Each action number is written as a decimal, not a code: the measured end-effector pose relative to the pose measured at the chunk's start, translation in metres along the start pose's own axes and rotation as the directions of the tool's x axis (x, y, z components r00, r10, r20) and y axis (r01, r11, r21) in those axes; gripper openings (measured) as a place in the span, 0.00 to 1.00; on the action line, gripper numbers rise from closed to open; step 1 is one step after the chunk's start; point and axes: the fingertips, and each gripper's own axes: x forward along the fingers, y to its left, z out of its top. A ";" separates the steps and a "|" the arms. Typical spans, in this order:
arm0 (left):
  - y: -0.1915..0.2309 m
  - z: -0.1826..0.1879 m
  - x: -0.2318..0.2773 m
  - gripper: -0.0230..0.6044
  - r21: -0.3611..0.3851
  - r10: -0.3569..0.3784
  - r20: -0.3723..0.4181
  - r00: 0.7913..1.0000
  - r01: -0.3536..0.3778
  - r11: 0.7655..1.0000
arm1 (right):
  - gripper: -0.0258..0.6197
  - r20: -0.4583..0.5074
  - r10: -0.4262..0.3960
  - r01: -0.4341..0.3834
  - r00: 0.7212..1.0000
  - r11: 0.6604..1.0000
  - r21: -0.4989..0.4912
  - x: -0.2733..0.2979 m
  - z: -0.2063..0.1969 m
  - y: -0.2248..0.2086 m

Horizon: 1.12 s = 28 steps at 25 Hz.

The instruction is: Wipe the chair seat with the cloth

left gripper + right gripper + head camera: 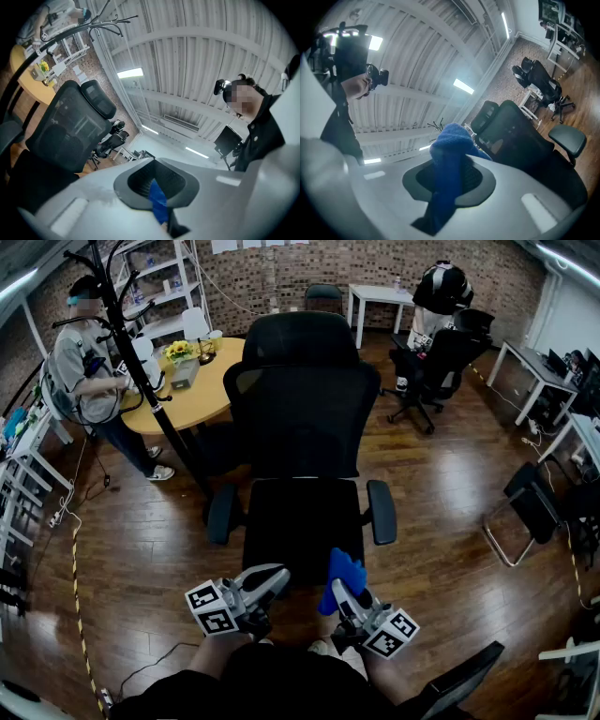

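Note:
A black office chair faces me in the head view, its seat just ahead of both grippers and its mesh back upright behind. My right gripper is shut on a blue cloth, held just above the seat's front right edge. The right gripper view shows the cloth bunched up out of the shut right gripper, with the chair beyond. My left gripper hovers at the seat's front left, shut and apart from the cloth. In the left gripper view the left gripper shows a thin blue sliver in its seam.
The chair's armrests flank the seat. A coat rack pole and a round yellow table stand behind on the left, with a person beside them. Another black chair and white desks stand at the right.

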 end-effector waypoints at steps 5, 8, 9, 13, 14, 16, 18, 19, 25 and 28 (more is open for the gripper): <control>0.024 0.010 -0.009 0.04 -0.007 0.033 0.023 0.999 -0.033 0.999 | 0.13 -0.010 0.006 -0.006 1.000 1.000 0.003 0.016 -0.003 -0.013; 0.046 0.017 -0.017 0.04 -0.020 0.052 0.042 0.998 -0.051 0.998 | 0.13 -0.023 -0.011 0.011 1.000 1.000 0.009 0.027 -0.010 -0.025; 0.055 0.020 -0.018 0.04 -0.025 0.051 0.051 0.997 -0.050 0.998 | 0.13 -0.031 -0.019 0.019 0.999 1.000 0.007 0.033 -0.012 -0.030; 0.099 0.037 -0.020 0.04 -0.054 0.023 0.077 0.997 -0.019 0.998 | 0.13 -0.062 -0.057 0.055 0.996 0.998 -0.032 0.065 -0.019 -0.048; 0.113 0.043 -0.019 0.04 -0.065 0.013 0.081 0.997 -0.007 0.998 | 0.13 -0.064 -0.074 0.071 0.995 0.997 -0.043 0.075 -0.019 -0.055; 0.138 0.058 -0.014 0.04 -0.086 -0.015 0.085 0.996 0.023 0.996 | 0.13 -0.063 -0.112 0.108 0.992 0.992 -0.061 0.098 -0.016 -0.070; 0.158 0.073 -0.006 0.04 -0.097 -0.058 0.081 0.995 0.065 0.993 | 0.13 -0.064 -0.143 0.137 0.988 0.987 -0.087 0.124 -0.011 -0.081; 0.168 0.080 -0.003 0.04 -0.102 -0.079 0.077 0.994 0.086 0.991 | 0.13 -0.064 -0.156 0.149 0.986 0.983 -0.103 0.137 -0.008 -0.086; 0.221 0.096 0.004 0.04 -0.173 -0.111 0.049 0.993 0.118 0.978 | 0.13 -0.053 -0.229 0.220 0.972 0.966 -0.139 0.190 -0.010 -0.121; 0.238 0.092 0.010 0.04 -0.201 -0.084 0.047 0.995 0.092 0.975 | 0.13 -0.087 -0.259 0.247 0.962 0.961 -0.126 0.195 -0.019 -0.148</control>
